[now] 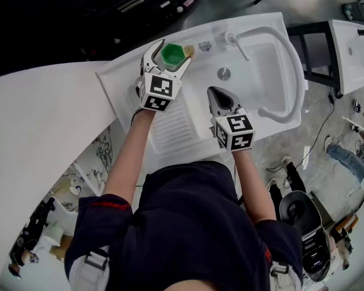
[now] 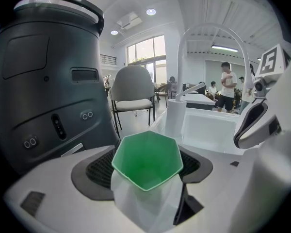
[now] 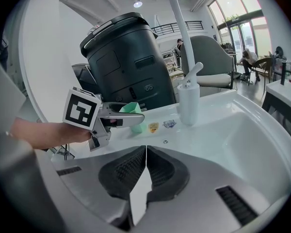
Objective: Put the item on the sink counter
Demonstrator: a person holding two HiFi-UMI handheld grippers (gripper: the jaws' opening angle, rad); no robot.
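Observation:
A green hexagonal cup with a white faceted outside stands upright between the jaws of my left gripper, at the back left corner of the white sink counter. In the left gripper view the cup fills the gap, with a dark pad against each side. The right gripper view shows the cup low at the counter surface; whether it touches I cannot tell. My right gripper hovers over the ribbed drainboard by the basin, shut and empty.
The basin with its drain lies to the right, and a tall white faucet rises behind it. A large dark grey bin stands just beyond the counter's back edge. Two small stickers lie near the faucet base.

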